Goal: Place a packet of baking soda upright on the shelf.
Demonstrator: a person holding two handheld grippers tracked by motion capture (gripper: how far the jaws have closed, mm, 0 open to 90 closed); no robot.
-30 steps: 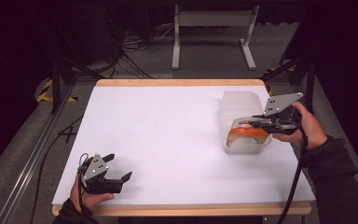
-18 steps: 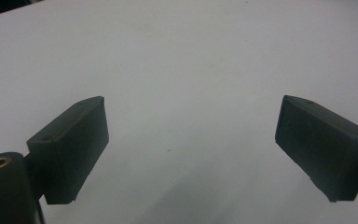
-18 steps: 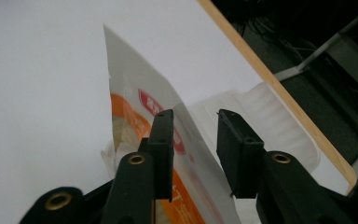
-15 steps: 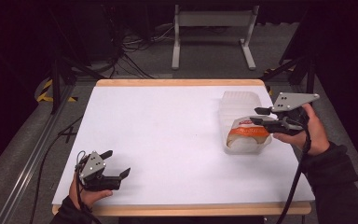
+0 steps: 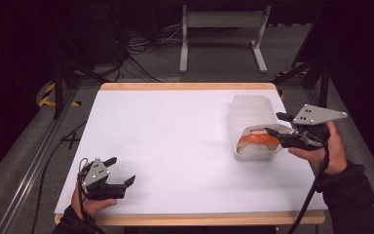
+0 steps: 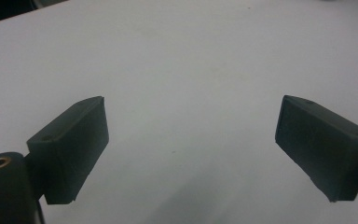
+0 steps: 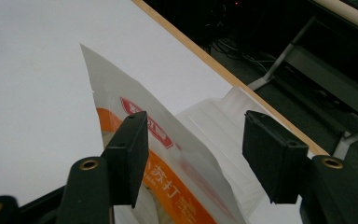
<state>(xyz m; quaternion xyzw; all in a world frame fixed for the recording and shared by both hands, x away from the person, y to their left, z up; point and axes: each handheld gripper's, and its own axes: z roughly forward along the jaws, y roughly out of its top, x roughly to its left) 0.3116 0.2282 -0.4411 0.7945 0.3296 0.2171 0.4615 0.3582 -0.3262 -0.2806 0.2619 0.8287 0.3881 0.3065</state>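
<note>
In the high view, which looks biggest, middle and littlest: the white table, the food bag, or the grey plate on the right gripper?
1. White table, by far the biggest.
2. Food bag.
3. Grey plate, the littlest, though it sits nearer the camera.

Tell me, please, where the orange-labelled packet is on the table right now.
In the high view, the orange-labelled packet lies near the white table's right edge, against a clear plastic tray, with the right gripper's open jaws at its right end.

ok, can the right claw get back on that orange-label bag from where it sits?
Probably yes. The right claw has just been opening, and its jaws now stand open at the bag's near edge. The edge rises between them untouched, and nothing else stands in the way. The left claw stays far off, open over bare table.
</note>
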